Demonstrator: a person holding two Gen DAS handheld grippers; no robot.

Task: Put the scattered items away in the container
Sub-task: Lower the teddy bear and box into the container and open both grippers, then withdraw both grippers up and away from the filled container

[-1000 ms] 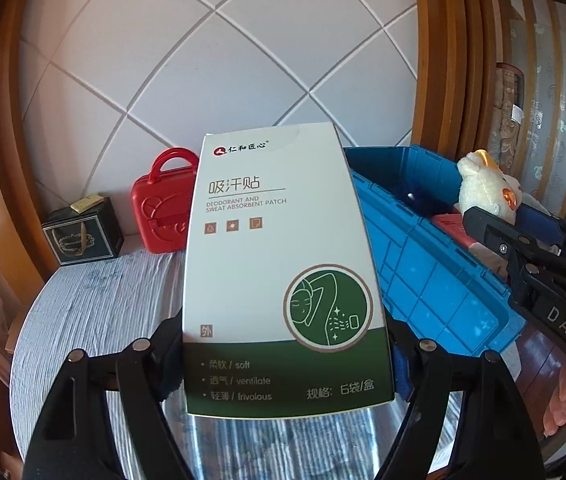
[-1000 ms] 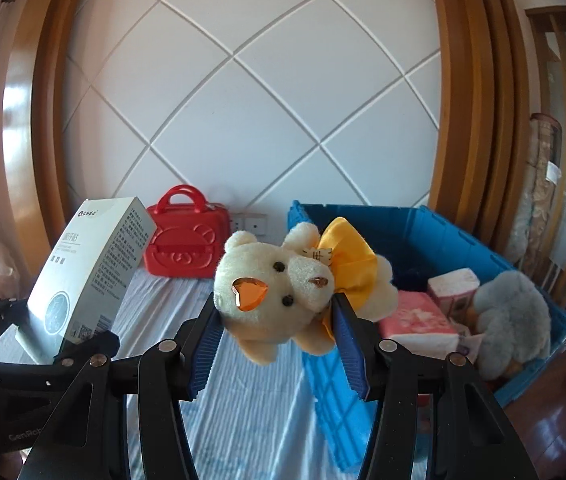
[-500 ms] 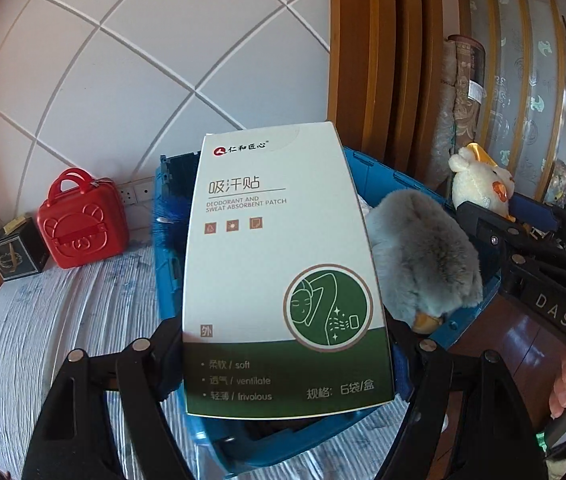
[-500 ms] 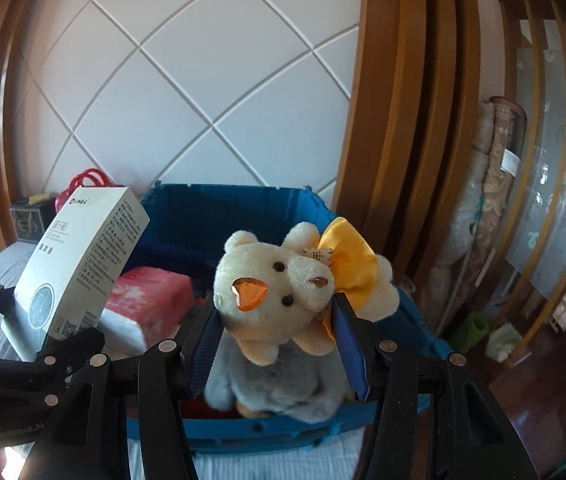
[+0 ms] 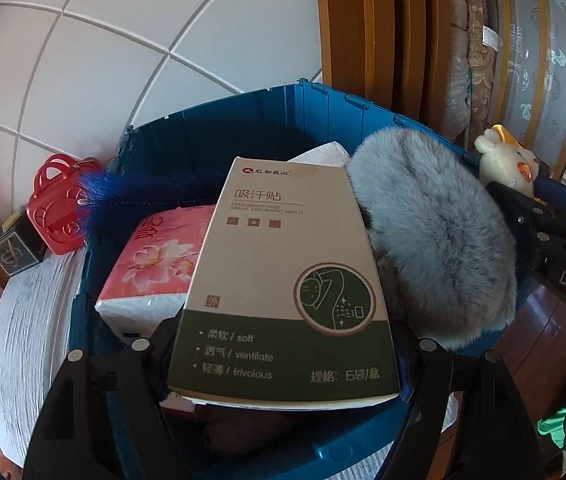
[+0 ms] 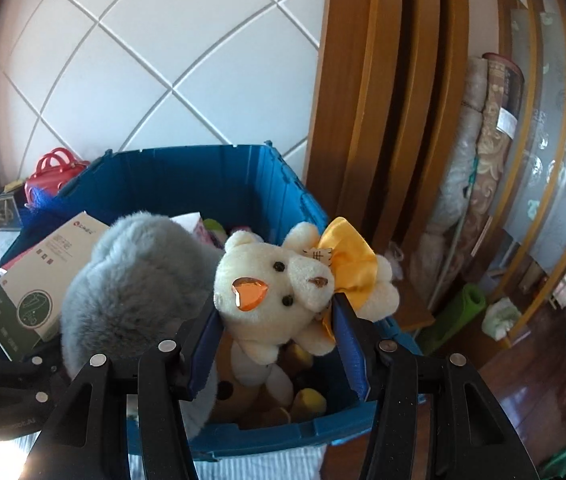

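The left gripper (image 5: 283, 356) grasps the white-and-green patch box (image 5: 283, 280) by its lower end, one of the fingers (image 5: 143, 364) at each side edge, so the box juts forward toward 12 o'clock over the open blue container (image 5: 243, 120). Under the box, at 10 o'clock, lies a pink tissue pack (image 5: 155, 264), and at 2 o'clock, just beside it, a grey plush toy (image 5: 435, 240) sits in the container. A blue feather duster (image 5: 123, 196) rests across the container's rim at 10 o'clock.

The right gripper (image 6: 275, 332) is clenched on the cream teddy bear (image 6: 275, 280) with its yellow bow (image 6: 347, 260); blue-padded fingers (image 6: 349, 344) press its body from both sides, holding it above the container's interior. On the tabletop (image 5: 31, 320), a red toy case (image 5: 59, 208) stands outside the container at 9 o'clock.
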